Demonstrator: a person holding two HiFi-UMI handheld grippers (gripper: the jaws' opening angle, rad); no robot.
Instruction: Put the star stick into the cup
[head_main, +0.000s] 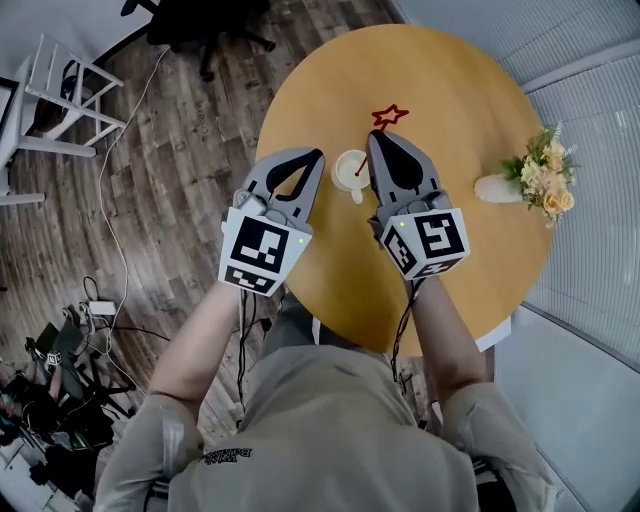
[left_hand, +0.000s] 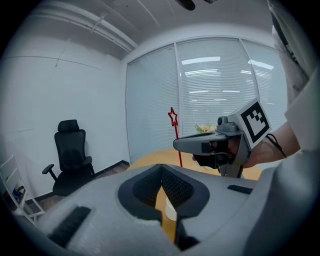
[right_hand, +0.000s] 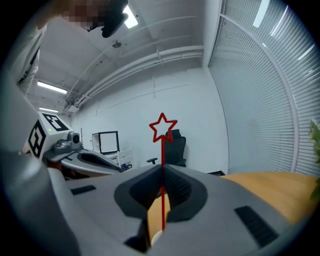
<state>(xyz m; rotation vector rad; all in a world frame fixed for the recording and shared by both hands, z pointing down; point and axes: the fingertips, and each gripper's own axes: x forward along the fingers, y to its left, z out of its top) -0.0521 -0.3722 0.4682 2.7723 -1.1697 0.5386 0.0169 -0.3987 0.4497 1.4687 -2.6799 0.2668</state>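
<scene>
A white cup (head_main: 349, 169) stands near the middle of the round wooden table (head_main: 460, 270). The red star stick (head_main: 389, 116) leans up and away from it, its lower end at the cup's mouth. My right gripper (head_main: 374, 136) is shut on the stick's shaft, just right of the cup. In the right gripper view the stick (right_hand: 162, 150) runs up between the closed jaws, with the cup (right_hand: 156, 239) showing below. My left gripper (head_main: 318, 155) sits shut and empty just left of the cup. Its own view shows the cup (left_hand: 171, 210) through the jaw gap and the star (left_hand: 173, 117) beyond.
A vase of flowers (head_main: 532, 180) stands at the table's right side, near the window blinds. A black office chair (head_main: 200, 25) and a white chair (head_main: 60, 95) stand on the wood floor to the left, with cables (head_main: 100, 310) trailing there.
</scene>
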